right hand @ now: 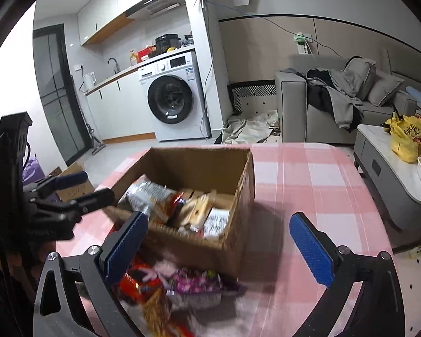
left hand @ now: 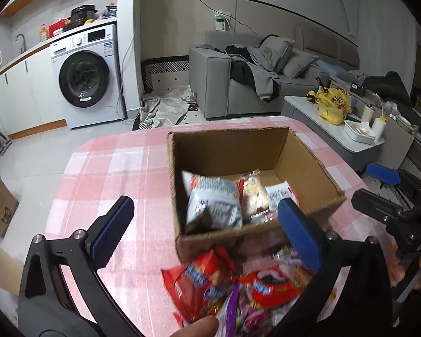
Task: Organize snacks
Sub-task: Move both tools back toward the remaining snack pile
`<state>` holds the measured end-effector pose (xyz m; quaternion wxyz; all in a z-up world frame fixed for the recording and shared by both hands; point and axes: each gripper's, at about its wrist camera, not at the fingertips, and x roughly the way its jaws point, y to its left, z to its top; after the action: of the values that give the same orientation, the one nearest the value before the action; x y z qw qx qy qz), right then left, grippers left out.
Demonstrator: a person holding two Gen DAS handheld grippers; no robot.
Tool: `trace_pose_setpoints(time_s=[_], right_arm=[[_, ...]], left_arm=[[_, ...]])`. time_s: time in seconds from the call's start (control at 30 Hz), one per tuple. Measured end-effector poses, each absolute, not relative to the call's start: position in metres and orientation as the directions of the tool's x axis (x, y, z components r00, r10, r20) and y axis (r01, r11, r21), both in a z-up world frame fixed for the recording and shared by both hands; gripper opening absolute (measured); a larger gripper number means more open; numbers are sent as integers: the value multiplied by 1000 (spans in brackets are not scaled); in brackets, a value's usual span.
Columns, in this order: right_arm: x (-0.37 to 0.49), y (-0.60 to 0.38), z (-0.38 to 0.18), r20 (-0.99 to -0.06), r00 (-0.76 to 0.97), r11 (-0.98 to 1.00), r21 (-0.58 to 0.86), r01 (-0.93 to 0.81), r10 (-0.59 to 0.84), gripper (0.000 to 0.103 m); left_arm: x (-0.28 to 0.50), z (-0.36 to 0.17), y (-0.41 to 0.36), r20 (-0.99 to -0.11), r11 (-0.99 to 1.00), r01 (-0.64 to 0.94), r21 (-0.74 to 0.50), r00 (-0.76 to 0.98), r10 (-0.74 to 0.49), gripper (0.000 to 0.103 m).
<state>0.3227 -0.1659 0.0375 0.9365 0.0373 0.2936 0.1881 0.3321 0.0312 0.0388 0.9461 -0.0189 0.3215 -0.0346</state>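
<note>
On the pink checked surface [left hand: 112, 168] stands an open cardboard box [left hand: 230, 151], its flaps absent from view and its interior exposed. Inside the box lie three snacks side by side: a silver-grey packet [left hand: 213, 205] at the left, a clear-wrapped pastry [left hand: 255, 199] in the middle, and a white packet [left hand: 280, 193] at the right. Just beside the near wall of the box, a loose pile of snacks rests on the surface, including red packets [left hand: 207, 280] and a purple packet [right hand: 196, 280]; motion blur obscures their details.

Left gripper [left hand: 207, 238]: jaws fully spread, nothing between the pads, positioned above the pile and the near box wall.

Right gripper [right hand: 224, 250]: jaws fully spread, holding nothing, positioned over the near right corner of the box.
</note>
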Motion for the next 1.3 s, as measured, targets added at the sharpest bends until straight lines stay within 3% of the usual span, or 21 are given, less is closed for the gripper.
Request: trace_pose_setpoints(time_s=[0.57, 1.3], right_arm=[[271, -151, 26, -580, 706, 905, 145, -401, 406, 103], [240, -143, -26, -667, 620, 893, 165, -418, 413, 103]], left_arm=[[234, 27, 49, -623, 997, 36, -71, 779, -73, 102], [204, -11, 53, -692, 992, 28, -125, 714, -107, 102]])
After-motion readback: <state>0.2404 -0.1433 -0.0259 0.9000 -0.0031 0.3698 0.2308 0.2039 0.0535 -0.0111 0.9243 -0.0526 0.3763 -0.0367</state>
